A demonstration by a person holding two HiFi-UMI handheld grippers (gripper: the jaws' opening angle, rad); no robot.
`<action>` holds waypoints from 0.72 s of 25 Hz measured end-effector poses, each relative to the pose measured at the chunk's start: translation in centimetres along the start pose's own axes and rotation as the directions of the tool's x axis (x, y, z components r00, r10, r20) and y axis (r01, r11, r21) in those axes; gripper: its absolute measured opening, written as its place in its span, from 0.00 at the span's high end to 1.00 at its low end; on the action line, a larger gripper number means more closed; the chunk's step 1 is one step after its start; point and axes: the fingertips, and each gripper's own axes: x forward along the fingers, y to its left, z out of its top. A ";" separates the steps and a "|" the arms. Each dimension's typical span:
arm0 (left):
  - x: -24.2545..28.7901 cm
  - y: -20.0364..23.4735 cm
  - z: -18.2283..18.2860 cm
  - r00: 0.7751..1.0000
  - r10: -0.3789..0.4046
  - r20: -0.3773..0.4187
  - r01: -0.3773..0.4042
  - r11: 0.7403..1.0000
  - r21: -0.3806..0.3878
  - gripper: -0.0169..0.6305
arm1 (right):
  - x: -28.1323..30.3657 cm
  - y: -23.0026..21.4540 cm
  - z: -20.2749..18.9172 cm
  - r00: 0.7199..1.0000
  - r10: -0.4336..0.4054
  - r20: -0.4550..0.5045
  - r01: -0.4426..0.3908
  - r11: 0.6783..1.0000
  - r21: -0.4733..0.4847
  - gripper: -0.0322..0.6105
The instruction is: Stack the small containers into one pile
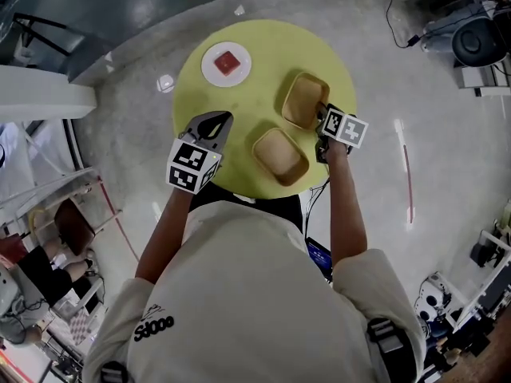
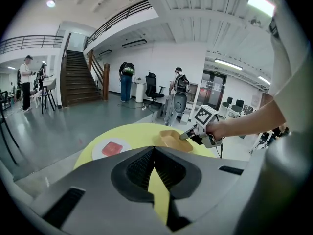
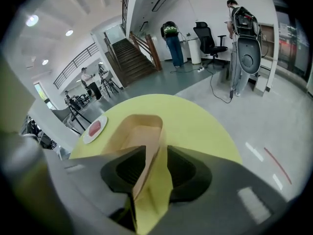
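Observation:
Two tan, shallow rectangular containers sit apart on the round yellow table (image 1: 263, 42). One container (image 1: 279, 155) lies near the front edge; the other container (image 1: 304, 100) lies behind it to the right. My right gripper (image 1: 322, 118) is at that far container's right rim. In the right gripper view its jaws (image 3: 155, 148) stand open astride the container's wall (image 3: 146, 146), with yellow table showing between the wall and the right jaw. My left gripper (image 1: 217, 122) hovers over the table's left front, shut and empty (image 2: 154, 150), left of the near container.
A white plate (image 1: 226, 63) with a red piece on it sits at the table's far left. Grey floor surrounds the table, with cables and equipment (image 1: 479, 38) at the right. Several people, a staircase (image 2: 78, 80) and an office chair (image 3: 210, 38) stand far behind.

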 end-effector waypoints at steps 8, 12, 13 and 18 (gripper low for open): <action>-0.5 0.7 -0.3 1.000 0.011 0.002 -0.011 1.000 0.000 0.96 | 0.7 -0.4 0.3 0.998 -0.045 0.039 0.043 0.998 0.042 0.90; -1.3 1.2 0.0 1.000 0.012 -0.001 -0.012 1.000 0.000 0.96 | -0.1 0.1 1.0 0.997 -0.036 0.062 0.031 0.997 0.070 0.91; -1.6 1.3 0.2 1.000 0.012 0.000 -0.012 1.000 0.001 0.96 | -0.5 0.4 1.2 0.997 -0.033 0.068 0.029 0.997 0.072 0.91; -2.8 1.6 2.0 1.000 -0.002 0.012 0.002 1.000 0.012 0.96 | -3.4 2.0 3.0 0.994 -0.009 0.110 0.001 0.997 0.078 0.91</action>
